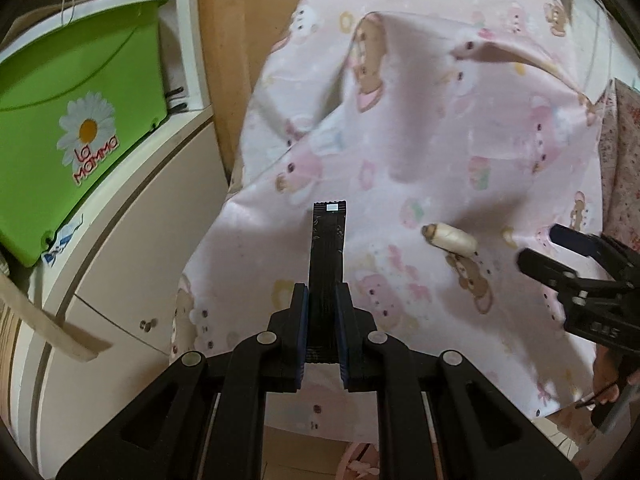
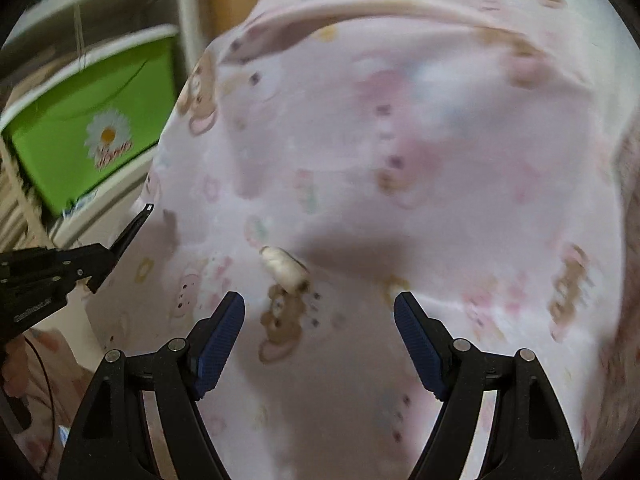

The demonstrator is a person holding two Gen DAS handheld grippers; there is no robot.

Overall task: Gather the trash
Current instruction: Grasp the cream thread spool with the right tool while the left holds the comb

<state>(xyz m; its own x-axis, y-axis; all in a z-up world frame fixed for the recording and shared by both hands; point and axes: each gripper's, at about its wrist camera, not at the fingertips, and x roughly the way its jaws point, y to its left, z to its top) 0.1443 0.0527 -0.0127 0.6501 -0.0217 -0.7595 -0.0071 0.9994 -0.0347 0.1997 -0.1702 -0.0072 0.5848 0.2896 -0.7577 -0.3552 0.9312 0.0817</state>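
My left gripper (image 1: pixel 322 292) is shut on a long black sachet wrapper (image 1: pixel 327 248), held above the pink bear-print sheet (image 1: pixel 420 152). In the right wrist view the left gripper (image 2: pixel 100 268) shows at the left with the wrapper (image 2: pixel 134 226) sticking out. A small cream spool-like roll (image 1: pixel 452 240) lies on the sheet to the right of the wrapper. My right gripper (image 2: pixel 319 308) is open, just short of the roll (image 2: pixel 285 269). It also shows at the right edge of the left wrist view (image 1: pixel 548 250).
A green plastic bin (image 1: pixel 68 120) with a daisy logo stands on a white cabinet (image 1: pixel 132 248) left of the bed; it also shows in the right wrist view (image 2: pixel 92 136). A wooden bed frame (image 1: pixel 228 80) runs between them. A floral cushion (image 1: pixel 624 160) lies at right.
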